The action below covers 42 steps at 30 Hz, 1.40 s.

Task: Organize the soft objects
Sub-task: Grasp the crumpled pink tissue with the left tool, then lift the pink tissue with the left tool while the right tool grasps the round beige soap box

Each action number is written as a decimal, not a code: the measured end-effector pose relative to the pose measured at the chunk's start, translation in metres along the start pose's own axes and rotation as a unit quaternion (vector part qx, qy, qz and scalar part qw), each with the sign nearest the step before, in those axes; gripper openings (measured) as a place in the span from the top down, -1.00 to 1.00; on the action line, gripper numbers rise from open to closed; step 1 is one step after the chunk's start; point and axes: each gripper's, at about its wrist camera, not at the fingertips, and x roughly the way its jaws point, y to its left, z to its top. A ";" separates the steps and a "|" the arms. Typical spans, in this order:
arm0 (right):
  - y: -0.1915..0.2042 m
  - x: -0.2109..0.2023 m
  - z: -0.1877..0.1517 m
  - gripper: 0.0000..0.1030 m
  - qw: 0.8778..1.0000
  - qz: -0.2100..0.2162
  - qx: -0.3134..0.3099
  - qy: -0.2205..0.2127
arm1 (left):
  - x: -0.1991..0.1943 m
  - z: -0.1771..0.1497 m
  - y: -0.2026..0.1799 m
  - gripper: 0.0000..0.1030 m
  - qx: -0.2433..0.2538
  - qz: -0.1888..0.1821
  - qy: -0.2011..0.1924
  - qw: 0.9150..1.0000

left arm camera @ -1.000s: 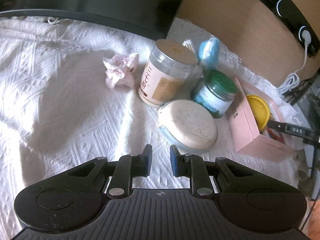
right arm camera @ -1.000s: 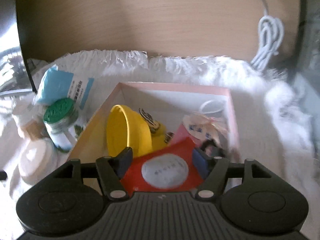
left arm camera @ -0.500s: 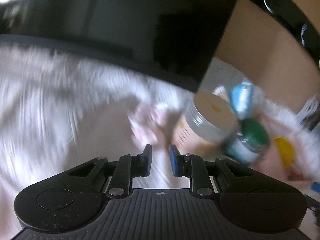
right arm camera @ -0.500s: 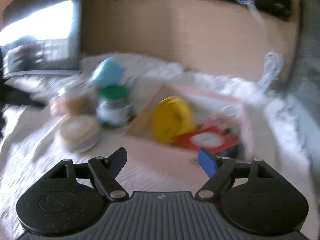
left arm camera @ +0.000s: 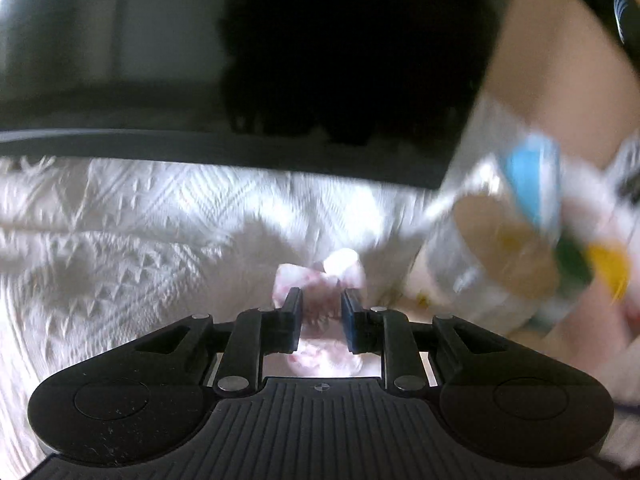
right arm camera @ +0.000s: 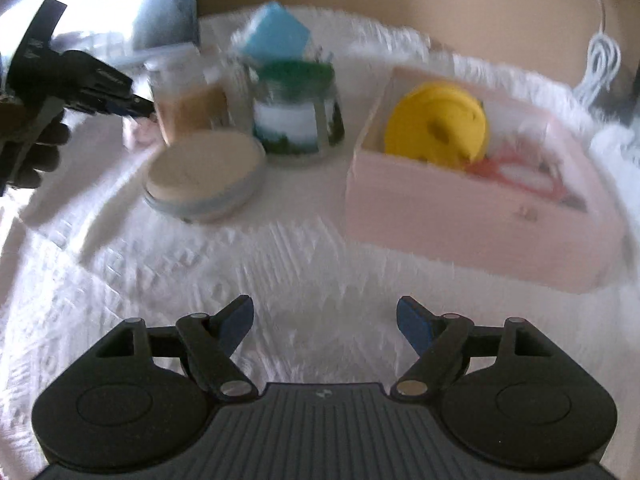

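Observation:
A crumpled pink soft piece (left arm camera: 340, 268) lies on the white textured cloth (left arm camera: 120, 260). My left gripper (left arm camera: 322, 312) stands over it with a blue pad on each side. Its jaws are narrow and opening, and the pads do not visibly press the piece. In the right wrist view the left gripper (right arm camera: 136, 110) reaches in from the left beside the tall jar, with the pink piece (right arm camera: 138, 134) below its tips. My right gripper (right arm camera: 325, 320) hangs over bare cloth in front of the pink box (right arm camera: 460, 216). Its jaws are wide and still opening, with nothing between them.
The pink box holds a yellow round thing (right arm camera: 438, 124) and a red packet (right arm camera: 516, 168). Left of it stand a green-lidded jar (right arm camera: 298, 120), a tall tan-labelled jar (right arm camera: 188, 108), a flat round tin (right arm camera: 204, 172) and a blue packet (right arm camera: 276, 36). A dark screen (left arm camera: 320, 60) rises behind. A gloved hand (right arm camera: 28, 152) holds the left gripper.
The left gripper has closed in on the pink piece, which now sits between its slightly wider jaws. The right gripper has drawn back out of the pink box and opened wider.

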 end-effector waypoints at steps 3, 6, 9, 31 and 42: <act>-0.004 0.002 -0.008 -0.82 1.000 -0.006 0.012 -0.017 | 0.008 -0.003 -0.007 0.42 0.048 0.036 0.001 0.998; -0.007 0.003 -0.015 -1.00 0.999 -0.019 0.027 -0.031 | 0.015 -0.001 -0.005 0.31 0.045 0.053 0.003 0.998; -0.007 0.002 -0.016 -1.00 0.999 -0.020 0.029 -0.037 | 0.019 0.001 -0.002 0.27 0.039 0.052 0.004 0.998; -0.008 0.005 -0.014 -1.00 0.998 -0.020 0.030 -0.043 | -0.013 -0.042 -0.017 0.33 0.104 -0.013 0.031 0.994; -0.008 0.007 -0.010 -1.00 0.999 -0.013 0.021 -0.036 | 0.000 -0.037 -0.022 0.36 0.046 0.003 0.016 0.999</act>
